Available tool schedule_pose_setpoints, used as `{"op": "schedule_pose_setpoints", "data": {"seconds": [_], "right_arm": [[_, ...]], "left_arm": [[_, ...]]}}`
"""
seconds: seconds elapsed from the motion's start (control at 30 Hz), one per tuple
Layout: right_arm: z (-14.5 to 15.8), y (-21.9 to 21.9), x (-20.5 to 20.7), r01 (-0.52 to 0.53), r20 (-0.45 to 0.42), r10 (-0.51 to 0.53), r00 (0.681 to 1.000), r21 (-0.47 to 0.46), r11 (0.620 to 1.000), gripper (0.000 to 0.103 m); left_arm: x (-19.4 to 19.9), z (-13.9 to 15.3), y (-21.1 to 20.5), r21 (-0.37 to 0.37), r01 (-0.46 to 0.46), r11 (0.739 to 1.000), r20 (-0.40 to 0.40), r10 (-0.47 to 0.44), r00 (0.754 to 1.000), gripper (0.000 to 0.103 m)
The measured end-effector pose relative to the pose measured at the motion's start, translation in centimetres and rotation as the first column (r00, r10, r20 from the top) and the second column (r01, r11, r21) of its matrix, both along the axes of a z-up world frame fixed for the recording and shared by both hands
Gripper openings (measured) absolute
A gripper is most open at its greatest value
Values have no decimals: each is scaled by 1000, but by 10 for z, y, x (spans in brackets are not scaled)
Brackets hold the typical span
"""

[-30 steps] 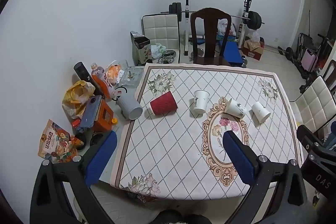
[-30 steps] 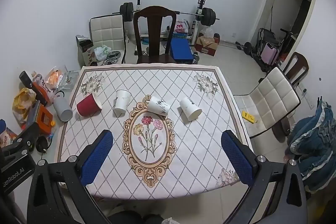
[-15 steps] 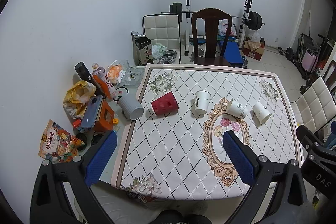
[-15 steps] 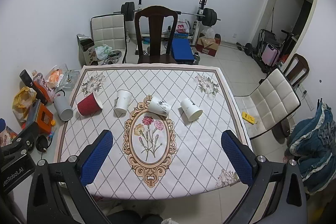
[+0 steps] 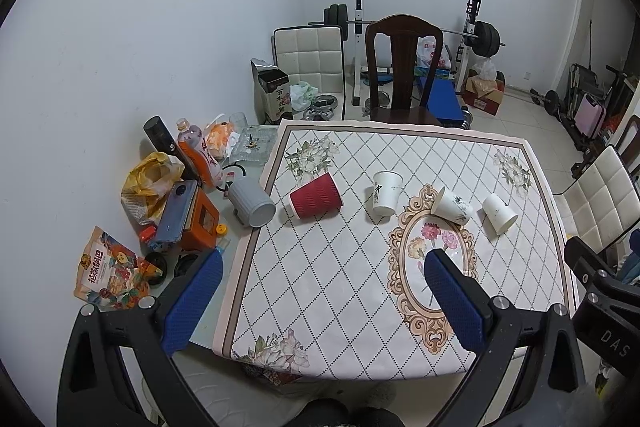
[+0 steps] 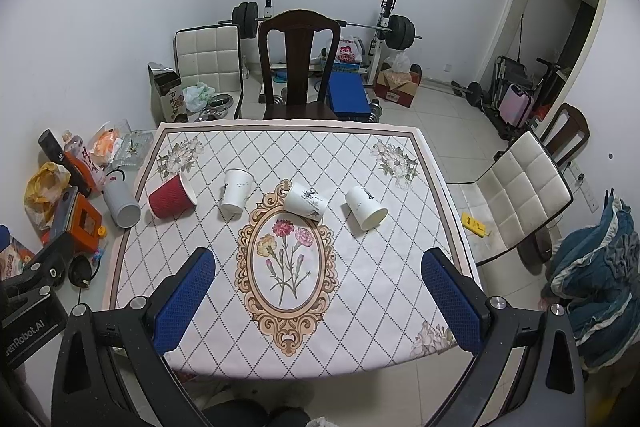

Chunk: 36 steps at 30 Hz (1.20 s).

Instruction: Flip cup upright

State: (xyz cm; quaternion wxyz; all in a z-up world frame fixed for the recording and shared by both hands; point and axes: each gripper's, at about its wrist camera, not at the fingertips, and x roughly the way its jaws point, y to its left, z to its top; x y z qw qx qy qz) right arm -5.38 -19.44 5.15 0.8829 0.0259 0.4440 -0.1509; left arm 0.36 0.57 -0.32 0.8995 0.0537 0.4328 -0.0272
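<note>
On the counter (image 6: pixel 400 323), under a diamond-patterned cloth with a floral oval medallion, four paper cups sit in a loose row across the far half. Item one: red ribbed cup (image 6: pixel 171 195) (image 5: pixel 315 195), on its side near the left border, mouth turned toward the far right in the right wrist view. Item two: white cup (image 6: pixel 236 191) (image 5: pixel 386 193), just right of the red one, standing with its wider end up. Item three: white printed cup (image 6: pixel 306 201) (image 5: pixel 451 205), tipped over at the top rim of the medallion. Item four: white cup, rightmost (image 6: pixel 365 207) (image 5: pixel 499 214), on its side with mouth toward the near right.

Off the cloth's left edge: grey ribbed tumbler (image 6: pixel 121 203) (image 5: pixel 252 201) lying down, an orange box (image 5: pixel 198 223), a snack bag (image 5: pixel 110 269), bottles and a yellow bag.

Left tool (image 5: pixel 320 301): blue pads spread wide, released, holding nothing, well short of the cups. Right tool (image 6: pixel 318 301): likewise spread wide and unloaded, hovering over the near edge.

Beyond the far edge: dark wooden chair (image 6: pixel 298 63), barbell rack behind it.
</note>
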Motion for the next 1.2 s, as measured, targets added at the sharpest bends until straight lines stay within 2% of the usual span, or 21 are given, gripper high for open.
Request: {"op": "schedule_pose_setpoints", "data": {"seconds": [1.0,1.2], "right_arm": [[-1,0,3,-1,3,1,1000,-2,1000,103],[1,14,10,-5,2,5,1000,-7,1000,103]], "left_arm": [[-3,0,6,-4,1,1000,-1,-1,1000,103],[-2,2,5,-7,0,1000,-1,0,1000,103]]}}
